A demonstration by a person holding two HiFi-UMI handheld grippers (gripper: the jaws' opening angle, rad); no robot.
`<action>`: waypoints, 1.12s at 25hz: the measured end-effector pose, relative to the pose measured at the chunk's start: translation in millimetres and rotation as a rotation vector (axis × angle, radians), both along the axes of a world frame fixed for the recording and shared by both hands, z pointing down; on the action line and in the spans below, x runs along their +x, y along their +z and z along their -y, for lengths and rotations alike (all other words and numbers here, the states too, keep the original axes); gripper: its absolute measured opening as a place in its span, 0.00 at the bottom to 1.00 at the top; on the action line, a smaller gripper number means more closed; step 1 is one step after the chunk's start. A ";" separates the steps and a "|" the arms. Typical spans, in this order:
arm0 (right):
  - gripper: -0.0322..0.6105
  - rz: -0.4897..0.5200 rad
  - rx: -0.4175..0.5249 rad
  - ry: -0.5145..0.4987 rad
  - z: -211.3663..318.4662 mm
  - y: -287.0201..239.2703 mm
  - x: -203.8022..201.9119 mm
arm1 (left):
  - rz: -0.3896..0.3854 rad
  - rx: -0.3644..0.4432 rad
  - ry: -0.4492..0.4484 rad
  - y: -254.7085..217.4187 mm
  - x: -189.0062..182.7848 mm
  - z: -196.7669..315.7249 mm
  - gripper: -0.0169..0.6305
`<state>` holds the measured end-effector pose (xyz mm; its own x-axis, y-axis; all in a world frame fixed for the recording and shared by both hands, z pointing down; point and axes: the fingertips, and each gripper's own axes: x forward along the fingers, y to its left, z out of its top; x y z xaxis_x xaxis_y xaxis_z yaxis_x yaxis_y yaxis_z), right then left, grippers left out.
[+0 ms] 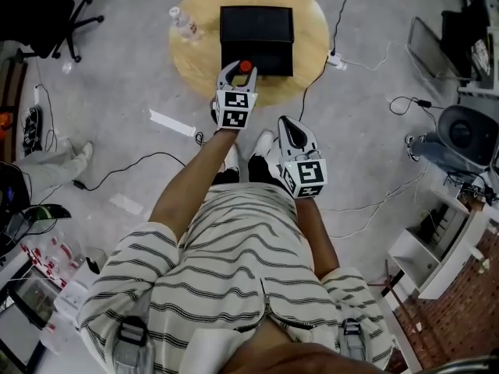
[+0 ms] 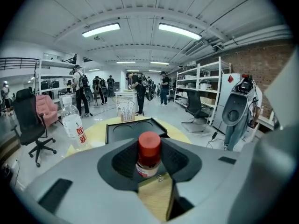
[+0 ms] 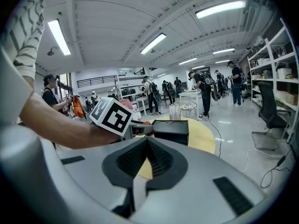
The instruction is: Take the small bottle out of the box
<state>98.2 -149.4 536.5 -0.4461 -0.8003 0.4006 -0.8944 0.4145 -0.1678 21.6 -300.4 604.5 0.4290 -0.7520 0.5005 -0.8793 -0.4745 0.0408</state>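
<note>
Your small bottle (image 2: 149, 154), red-capped, is clamped in your left gripper (image 1: 240, 70), outside the black box (image 1: 256, 28).
It stands upright in the jaws just in front of the box, above the near edge of the round table (image 1: 195, 65), so the removal looks all but done. Next you need a bare spot on the table to set it down gently, away from the water bottle (image 1: 184, 23). Your right gripper (image 1: 288, 125) is near your body, jaws pressed together on nothing.
</note>
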 end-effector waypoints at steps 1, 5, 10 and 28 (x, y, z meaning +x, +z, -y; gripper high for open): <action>0.08 0.000 0.004 0.001 -1.1 -1.7 -1.2 | -0.002 0.010 0.004 -5.0 -0.8 -2.0 0.26; 0.08 0.000 0.020 0.005 -4.2 -8.5 -5.8 | -0.007 0.037 0.019 -18.8 -3.9 -11.7 0.26; 0.08 0.002 0.042 0.010 -6.4 -16.1 -9.6 | -0.025 0.073 0.021 -38.7 -8.8 -23.4 0.26; 0.08 0.023 0.099 0.014 -15.3 -37.3 -28.5 | -0.069 0.160 0.075 -85.1 -27.7 -66.8 0.26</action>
